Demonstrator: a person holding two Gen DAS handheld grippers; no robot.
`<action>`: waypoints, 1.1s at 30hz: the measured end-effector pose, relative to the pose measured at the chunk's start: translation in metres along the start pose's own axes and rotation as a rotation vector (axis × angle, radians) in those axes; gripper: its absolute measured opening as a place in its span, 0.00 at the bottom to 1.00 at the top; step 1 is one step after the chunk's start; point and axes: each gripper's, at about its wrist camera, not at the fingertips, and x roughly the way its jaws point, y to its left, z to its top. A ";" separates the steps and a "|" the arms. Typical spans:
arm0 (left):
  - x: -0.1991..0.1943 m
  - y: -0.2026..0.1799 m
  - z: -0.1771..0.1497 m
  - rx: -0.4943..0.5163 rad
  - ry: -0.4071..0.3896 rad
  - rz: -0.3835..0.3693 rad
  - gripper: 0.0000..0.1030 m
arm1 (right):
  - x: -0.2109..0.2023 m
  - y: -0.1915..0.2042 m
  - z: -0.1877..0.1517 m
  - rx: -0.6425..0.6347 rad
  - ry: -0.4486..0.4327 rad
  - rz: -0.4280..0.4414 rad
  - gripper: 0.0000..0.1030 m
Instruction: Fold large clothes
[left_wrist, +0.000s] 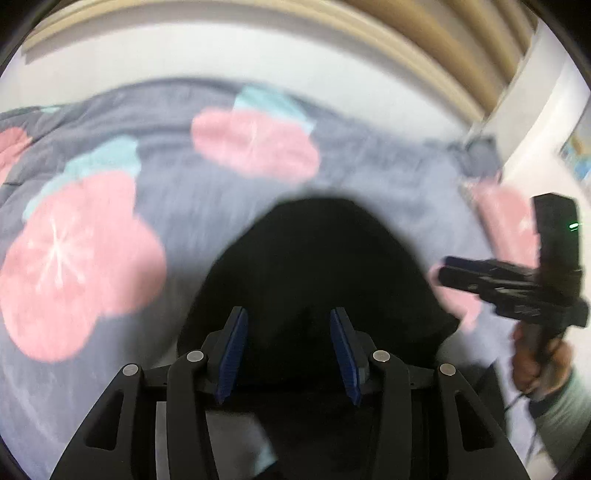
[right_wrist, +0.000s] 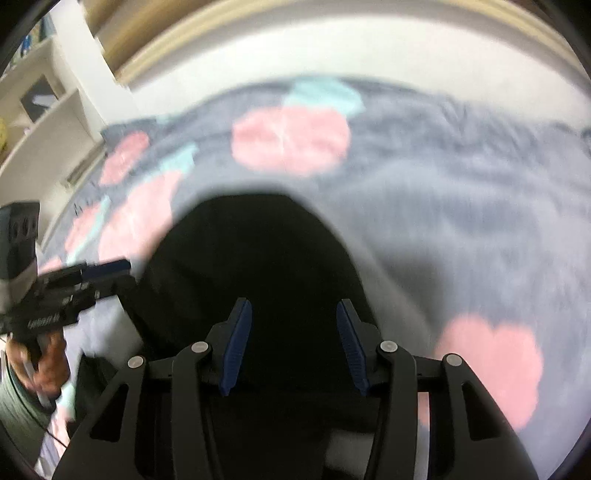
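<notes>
A black garment (left_wrist: 314, 266) lies in a rounded heap on a grey bedspread with pink flowers (left_wrist: 74, 266). It also shows in the right wrist view (right_wrist: 258, 258). My left gripper (left_wrist: 288, 317) is open, its blue pads (left_wrist: 232, 350) apart above the near part of the garment, nothing between them. My right gripper (right_wrist: 293, 308) is open over the garment too, with its blue pads (right_wrist: 351, 347) apart. Each gripper shows from the side in the other view, the right one (left_wrist: 448, 273) and the left one (right_wrist: 122, 267). Both views are motion-blurred.
The bedspread (right_wrist: 461, 221) covers the bed around the garment. A white wall and beige headboard (left_wrist: 424, 44) lie beyond. White shelves (right_wrist: 40, 103) stand at the far left in the right wrist view. The person's hands (left_wrist: 543, 365) hold the gripper handles.
</notes>
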 end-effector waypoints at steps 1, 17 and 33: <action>-0.001 0.002 0.006 -0.015 -0.009 -0.019 0.48 | 0.009 0.002 0.009 -0.013 0.001 -0.022 0.50; 0.058 0.035 -0.001 -0.050 0.083 0.055 0.49 | 0.056 -0.024 0.001 -0.001 0.144 0.038 0.50; 0.095 0.056 0.053 -0.010 0.239 -0.117 0.71 | 0.088 -0.065 0.018 0.029 0.286 0.149 0.64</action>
